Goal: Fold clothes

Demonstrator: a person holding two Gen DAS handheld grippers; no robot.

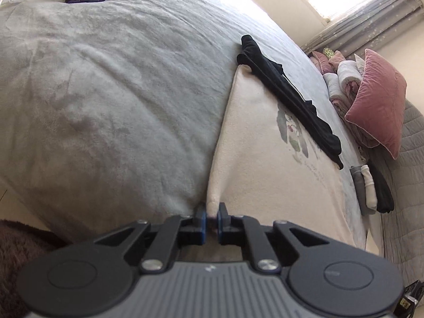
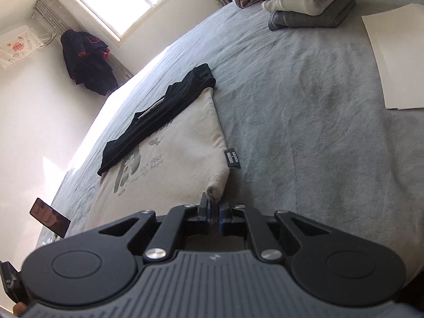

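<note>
A cream garment (image 1: 270, 159) with a faded print lies flat on the grey bedspread (image 1: 106, 84). My left gripper (image 1: 211, 216) is shut on its near left corner, the cloth pinched between the blue pads. In the right wrist view my right gripper (image 2: 212, 206) is shut on the near right corner of the same cream garment (image 2: 169, 164). A black garment (image 1: 288, 95) lies as a long strip across the cream one's far edge, also seen in the right wrist view as the black garment (image 2: 159, 116).
Folded grey, white and black clothes (image 2: 310, 8) are stacked at the bed's far end, beside a pink cushion (image 1: 376, 106) and rolled bedding. A white sheet of paper (image 2: 397, 58) lies on the bedspread (image 2: 304, 132). A phone (image 2: 50, 217) stands at the left edge. Dark clothing (image 2: 87, 61) hangs on the wall.
</note>
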